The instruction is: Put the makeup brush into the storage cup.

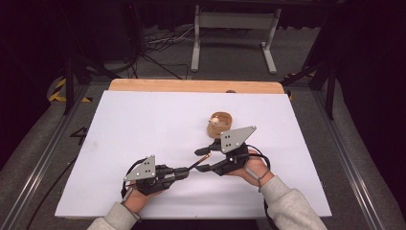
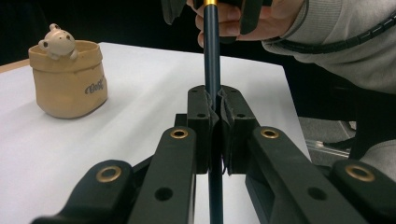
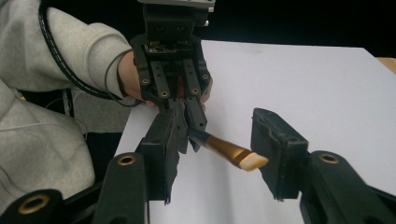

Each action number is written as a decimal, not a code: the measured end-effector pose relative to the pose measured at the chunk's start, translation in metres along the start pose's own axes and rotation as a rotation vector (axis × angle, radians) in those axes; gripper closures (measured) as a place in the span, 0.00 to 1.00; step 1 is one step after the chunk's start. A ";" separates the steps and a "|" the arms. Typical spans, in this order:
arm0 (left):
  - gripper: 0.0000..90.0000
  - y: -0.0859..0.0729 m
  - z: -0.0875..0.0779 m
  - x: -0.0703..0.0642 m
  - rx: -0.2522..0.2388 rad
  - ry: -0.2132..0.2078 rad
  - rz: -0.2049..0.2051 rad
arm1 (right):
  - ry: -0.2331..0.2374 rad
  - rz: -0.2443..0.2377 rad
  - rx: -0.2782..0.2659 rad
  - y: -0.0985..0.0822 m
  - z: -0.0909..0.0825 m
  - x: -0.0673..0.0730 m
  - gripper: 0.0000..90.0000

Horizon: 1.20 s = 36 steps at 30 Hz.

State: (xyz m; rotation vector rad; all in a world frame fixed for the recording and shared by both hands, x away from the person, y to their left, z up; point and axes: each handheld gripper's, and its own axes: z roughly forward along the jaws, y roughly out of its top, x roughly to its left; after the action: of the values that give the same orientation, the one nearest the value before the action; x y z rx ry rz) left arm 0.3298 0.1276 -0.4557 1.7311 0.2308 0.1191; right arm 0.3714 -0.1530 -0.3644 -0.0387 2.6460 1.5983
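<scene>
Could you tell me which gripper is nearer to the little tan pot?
Right. The right gripper sits just in front of the pot, open around the brush tip; the left gripper, clamping the brush handle, is farther back and left.

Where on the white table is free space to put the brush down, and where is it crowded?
The white table is bare on its whole left half, up to the wooden strip, and along the right edge beyond the small paper bag. It is crowded near the front centre: the left gripper, the brush and the right gripper meet there.
</scene>
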 end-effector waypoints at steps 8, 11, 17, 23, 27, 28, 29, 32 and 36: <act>0.93 0.000 -0.001 0.000 -0.016 -0.007 0.012 | 0.031 0.049 -0.047 -0.007 0.000 -0.003 0.67; 0.93 0.000 -0.001 0.000 -0.016 -0.004 0.019 | 0.044 0.049 -0.050 -0.008 0.001 -0.003 0.71; 0.93 0.000 -0.001 0.000 -0.019 -0.005 0.019 | 0.053 0.050 -0.051 -0.009 0.003 -0.003 0.75; 0.93 0.000 -0.001 -0.001 -0.013 -0.005 0.016 | 0.069 0.046 -0.054 -0.009 0.004 -0.003 0.79; 0.93 0.000 0.001 -0.001 -0.002 0.001 0.024 | 0.066 0.035 -0.040 -0.009 0.005 -0.003 0.82; 0.93 0.000 0.001 -0.001 0.001 0.002 0.030 | 0.066 0.036 -0.039 -0.010 0.005 -0.003 0.83; 0.93 0.000 0.001 -0.002 0.003 0.002 0.029 | 0.067 0.037 -0.039 -0.010 0.005 -0.003 0.84; 0.93 -0.001 0.002 -0.002 0.010 0.000 0.032 | 0.069 0.037 -0.041 -0.011 0.005 -0.003 0.86; 0.93 -0.001 0.002 -0.002 0.011 0.003 0.044 | 0.087 0.040 -0.039 -0.010 0.005 -0.004 0.89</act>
State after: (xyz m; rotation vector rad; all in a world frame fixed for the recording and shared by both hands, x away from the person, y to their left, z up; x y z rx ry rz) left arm 0.3278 0.1253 -0.4567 1.7475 0.1960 0.1532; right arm 0.3759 -0.1533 -0.3753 -0.0587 2.6965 1.6985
